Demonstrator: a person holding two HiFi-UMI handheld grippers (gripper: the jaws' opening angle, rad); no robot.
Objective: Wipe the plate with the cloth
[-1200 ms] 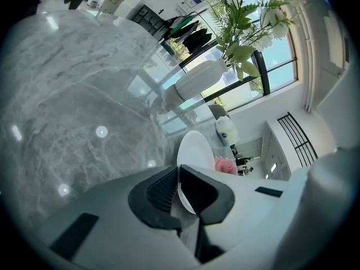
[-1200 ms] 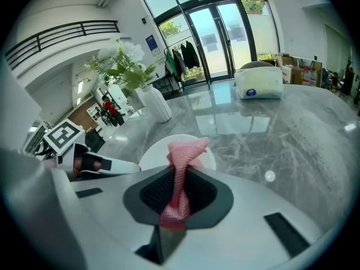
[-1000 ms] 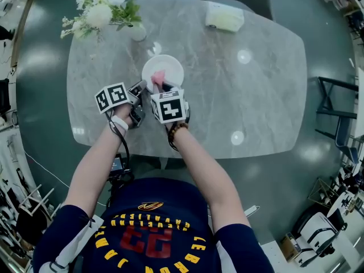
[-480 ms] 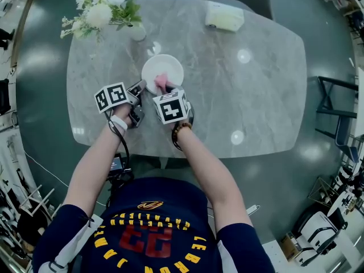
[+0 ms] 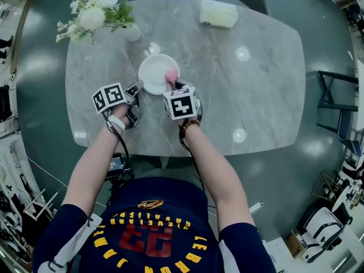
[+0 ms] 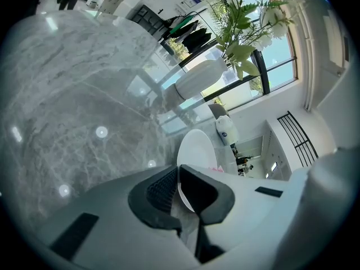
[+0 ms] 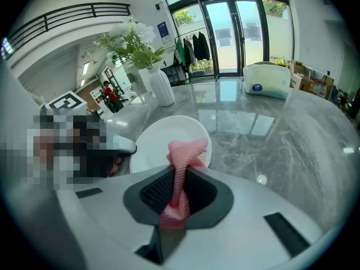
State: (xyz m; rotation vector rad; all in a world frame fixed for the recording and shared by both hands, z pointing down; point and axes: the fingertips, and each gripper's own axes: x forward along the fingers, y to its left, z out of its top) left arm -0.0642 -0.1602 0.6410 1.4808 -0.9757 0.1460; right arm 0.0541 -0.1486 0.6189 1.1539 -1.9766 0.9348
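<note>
Pink mesh cloth (image 7: 183, 161) is pinched between the dark ribbed pads of the right gripper (image 7: 179, 187), whose jaws are closed on it. The cloth's bunched free end sticks out past the fingertips and lies on the near right part of the round white plate (image 7: 153, 140). In the head view the right gripper (image 5: 172, 84) angles down at the plate's right side, with the cloth (image 5: 170, 75) touching the plate's (image 5: 151, 73) inner surface close to the rim.

The left gripper (image 6: 177, 183) comes in from the opposite side. Its jaws are nearly together, nipping the thin near edge of the plate (image 6: 197, 149), which runs into the narrow gap between the pads. From above, the left gripper (image 5: 137, 87) sits at the plate's lower left rim.

The plate rests on a grey marble table (image 5: 256, 95), toward its left half. Beyond the plate stands a white vase of white flowers and green leaves (image 5: 100, 13). A pale soft pack (image 5: 218, 14) lies near the table's far edge, well apart from both grippers.
</note>
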